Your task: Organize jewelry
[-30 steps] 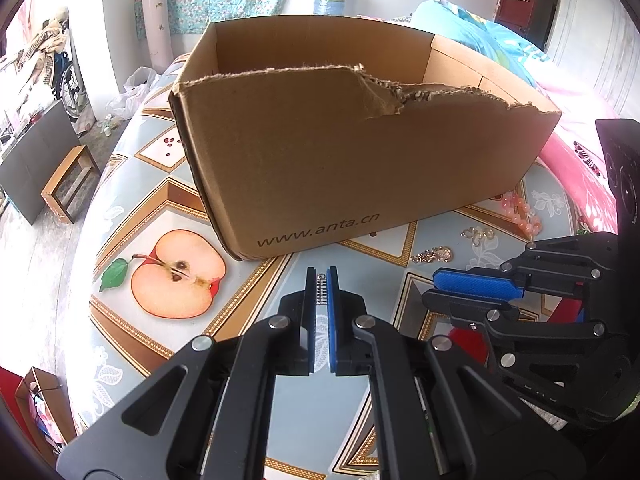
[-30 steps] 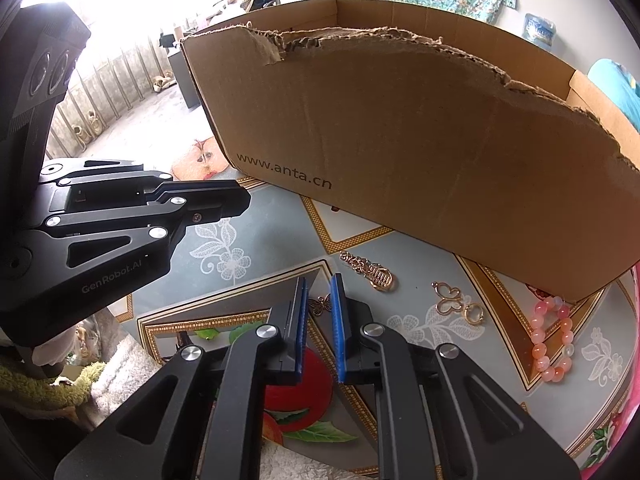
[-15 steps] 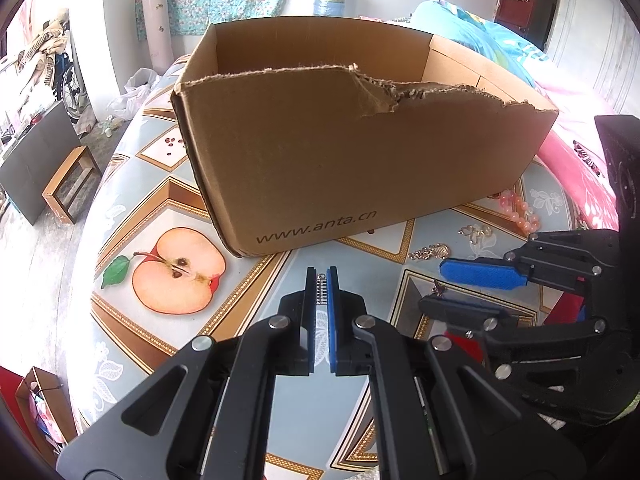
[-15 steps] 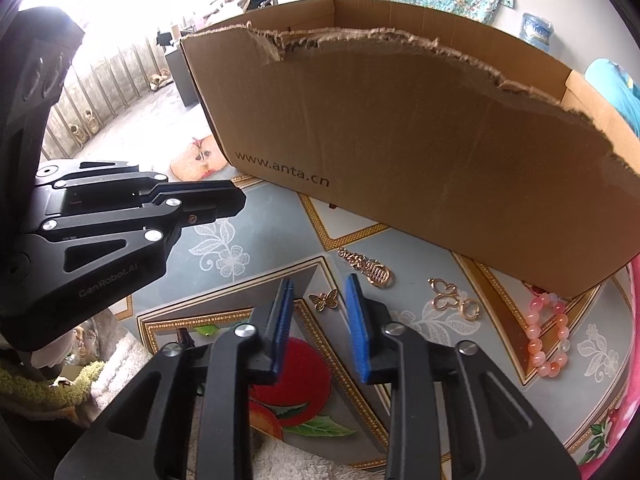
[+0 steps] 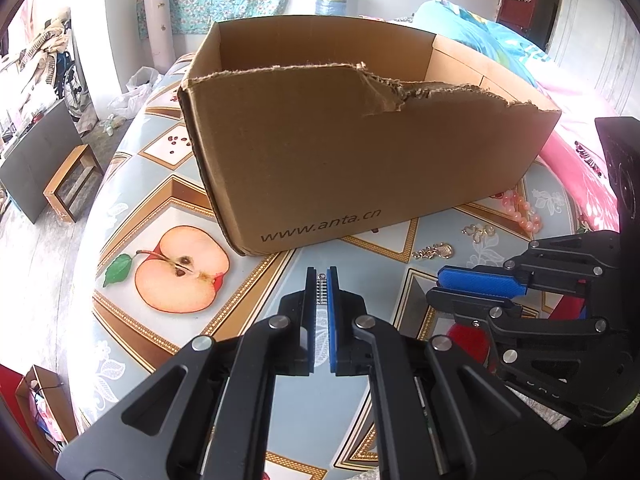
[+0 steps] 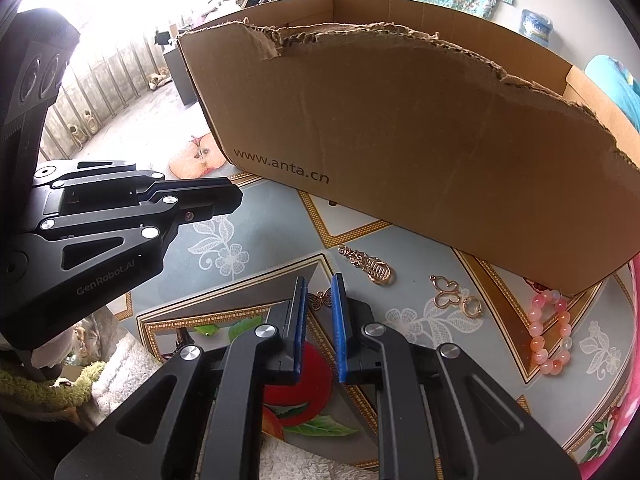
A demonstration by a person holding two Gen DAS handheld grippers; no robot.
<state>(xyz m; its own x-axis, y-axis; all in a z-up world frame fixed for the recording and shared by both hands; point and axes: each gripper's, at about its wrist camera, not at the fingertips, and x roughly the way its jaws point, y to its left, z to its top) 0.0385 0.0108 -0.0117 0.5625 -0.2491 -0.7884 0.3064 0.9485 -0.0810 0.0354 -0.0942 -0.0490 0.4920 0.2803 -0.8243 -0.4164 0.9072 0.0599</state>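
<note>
An open cardboard box (image 5: 360, 160) with a torn front rim stands on the table; it also shows in the right wrist view (image 6: 440, 152). My left gripper (image 5: 321, 280) is shut on a small silver rhinestone strip (image 5: 321, 290), held above the table in front of the box. My right gripper (image 6: 320, 296) is partly open around a small gold butterfly charm (image 6: 322, 299) lying on the table. A gold comb-shaped brooch (image 6: 370, 266), a gold butterfly pendant with a ring (image 6: 454, 298) and a pink bead bracelet (image 6: 548, 332) lie to its right.
The table (image 5: 160, 184) has a fruit-pattern cloth. A white towel (image 6: 120, 364) lies at its near edge. A pink bedspread (image 5: 580, 152) is on the right. A small wooden stool (image 5: 68, 184) stands on the floor to the left.
My right gripper opened from nearly shut, lowered over the butterfly charm, and has narrowed again around it. My left gripper stayed shut on the strip and barely moved.
</note>
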